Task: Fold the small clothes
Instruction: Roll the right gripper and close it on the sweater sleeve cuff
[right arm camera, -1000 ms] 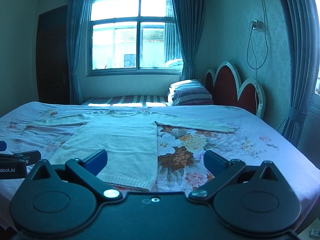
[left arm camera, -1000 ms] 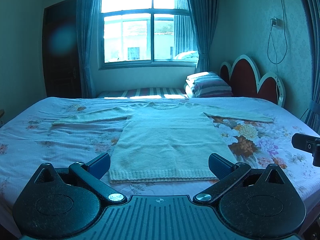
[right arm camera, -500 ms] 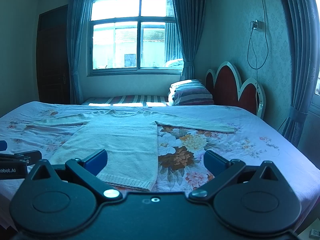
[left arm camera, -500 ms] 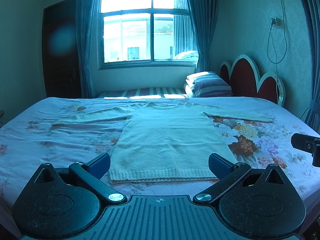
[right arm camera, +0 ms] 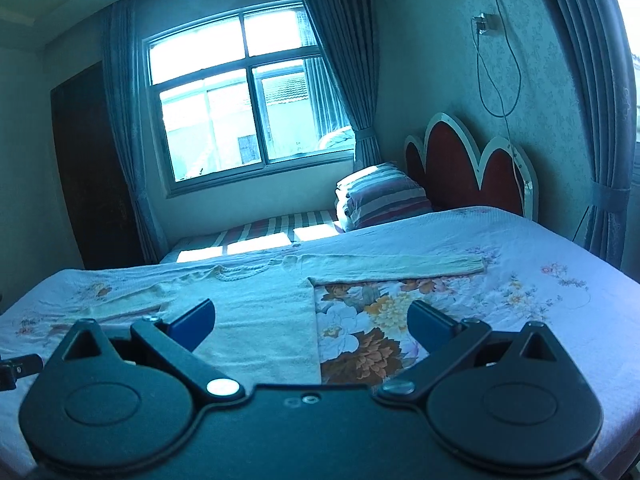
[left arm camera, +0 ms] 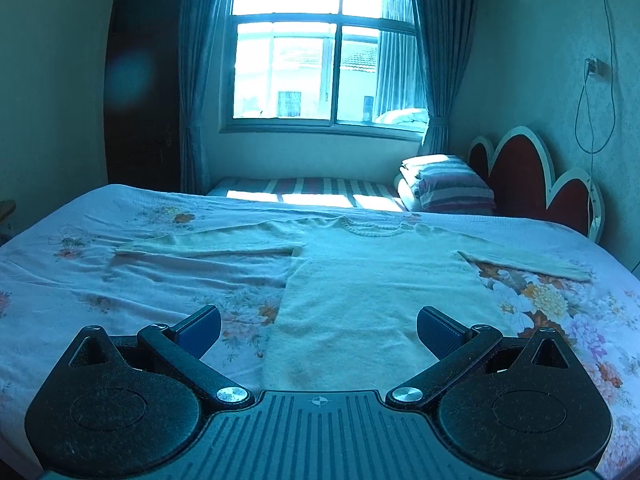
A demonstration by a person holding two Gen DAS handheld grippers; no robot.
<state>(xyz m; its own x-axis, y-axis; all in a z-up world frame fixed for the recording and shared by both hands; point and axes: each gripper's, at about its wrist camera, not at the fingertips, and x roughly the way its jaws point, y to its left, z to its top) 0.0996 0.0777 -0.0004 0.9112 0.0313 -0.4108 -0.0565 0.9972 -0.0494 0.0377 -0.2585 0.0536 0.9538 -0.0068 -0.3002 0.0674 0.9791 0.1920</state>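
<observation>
We hold left gripper (left arm camera: 318,330) and right gripper (right arm camera: 310,322) spread, empty. Cream knitted sweater (left arm camera: 372,292) lies flat on floral bedsheet (left arm camera: 140,280), hem nearest, collar away, each sleeve outstretched sideways.

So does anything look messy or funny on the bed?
Nothing stands out. The sweater lies flat on the bed, sleeves spread wide. Both grippers, left and right, are open above it.
</observation>
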